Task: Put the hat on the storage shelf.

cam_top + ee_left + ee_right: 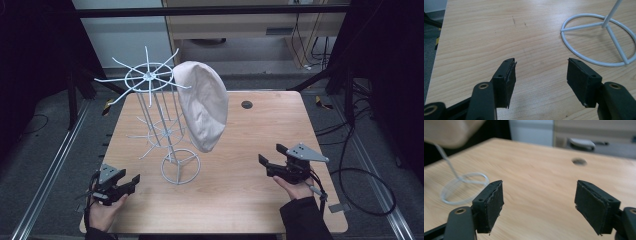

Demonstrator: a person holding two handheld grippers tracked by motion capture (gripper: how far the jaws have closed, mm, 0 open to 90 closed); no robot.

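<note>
Both jaws stand wide and empty, your left gripper point(131, 181) and right gripper point(270, 155) low over the table point(250, 200), because the cap point(202, 105) hangs on the rack point(150, 77).

Pale beret point(202, 105) hanging on white rack point(160, 120)
</note>
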